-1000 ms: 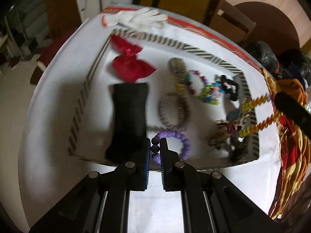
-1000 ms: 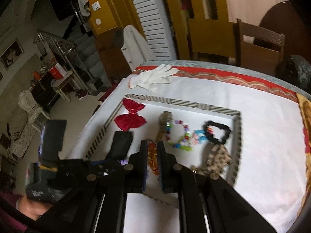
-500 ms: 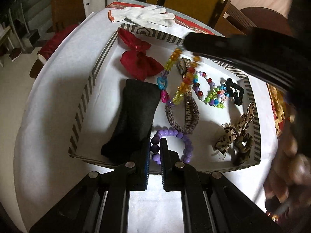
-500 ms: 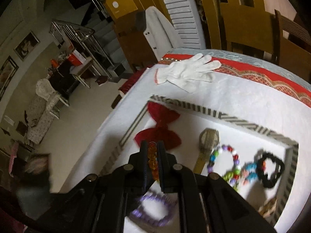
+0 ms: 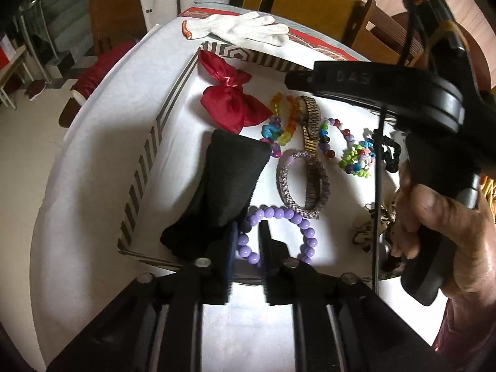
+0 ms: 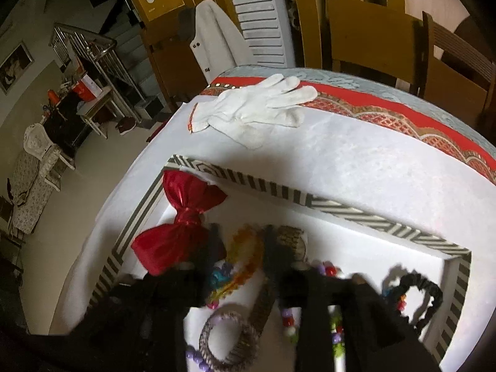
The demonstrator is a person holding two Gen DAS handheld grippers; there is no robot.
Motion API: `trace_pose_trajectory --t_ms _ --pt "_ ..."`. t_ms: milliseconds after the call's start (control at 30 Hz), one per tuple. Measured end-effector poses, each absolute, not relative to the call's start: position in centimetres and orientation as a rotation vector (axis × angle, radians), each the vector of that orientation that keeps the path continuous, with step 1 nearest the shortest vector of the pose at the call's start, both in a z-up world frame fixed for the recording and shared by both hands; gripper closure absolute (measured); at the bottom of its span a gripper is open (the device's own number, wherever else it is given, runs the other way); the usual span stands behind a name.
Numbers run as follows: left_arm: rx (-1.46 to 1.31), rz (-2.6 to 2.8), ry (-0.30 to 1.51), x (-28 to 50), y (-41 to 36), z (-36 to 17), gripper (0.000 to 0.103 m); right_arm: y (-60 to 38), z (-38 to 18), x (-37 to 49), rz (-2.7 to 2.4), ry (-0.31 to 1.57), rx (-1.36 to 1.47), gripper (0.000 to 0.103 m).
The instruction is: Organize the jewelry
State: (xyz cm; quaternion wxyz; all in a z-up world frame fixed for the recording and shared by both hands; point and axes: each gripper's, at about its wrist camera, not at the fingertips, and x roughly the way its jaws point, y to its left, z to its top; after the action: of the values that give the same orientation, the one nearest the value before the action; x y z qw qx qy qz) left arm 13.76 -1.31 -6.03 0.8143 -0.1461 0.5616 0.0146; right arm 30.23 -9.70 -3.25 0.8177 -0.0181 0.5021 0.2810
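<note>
Both hand-held grippers have just been opening. The left hand-held gripper (image 5: 248,241) stands released astride the purple bracelet (image 5: 279,232) in the striped tray (image 5: 139,179); the right hand-held gripper (image 6: 245,241) is released over the orange bead string (image 6: 248,251), beside the red bow (image 6: 176,235).

A white glove (image 5: 238,29) lies flat on the white tablecloth (image 5: 102,142), near the cloth's red patterned border (image 6: 403,117). Wooden chairs (image 6: 387,34) stand behind the table. A white louvred door (image 6: 260,15) shows beyond, with a white garment (image 6: 217,40) hanging beside it. Further off on the left a staircase with a metal railing (image 6: 90,49) rises, and a framed picture (image 6: 14,65) hangs on the wall
</note>
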Motion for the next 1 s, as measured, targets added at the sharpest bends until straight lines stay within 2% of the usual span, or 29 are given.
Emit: trace_pose_trajectory --t_ms 67,233,633,1000 --pt "-0.300 0.031 1.194 13.8 -1.5 -5.9 0.069 -10.4 -2.6 29.6 0.595 1.053 -0.037 0.060" --pt "-0.255 0.049 1.192 13.2 -2.2 -5.3 0.069 -13.6 -0.9 27.2 0.575 1.030 0.039 0.059" --pt "-0.192 0.107 1.147 10.7 -2.9 -3.2 0.069 -20.8 1.8 18.3 0.404 0.944 0.076 0.044" --pt "-0.114 0.097 1.119 8.0 -5.3 -1.8 0.069 -23.9 2.0 12.8 0.372 0.950 0.110 0.043"
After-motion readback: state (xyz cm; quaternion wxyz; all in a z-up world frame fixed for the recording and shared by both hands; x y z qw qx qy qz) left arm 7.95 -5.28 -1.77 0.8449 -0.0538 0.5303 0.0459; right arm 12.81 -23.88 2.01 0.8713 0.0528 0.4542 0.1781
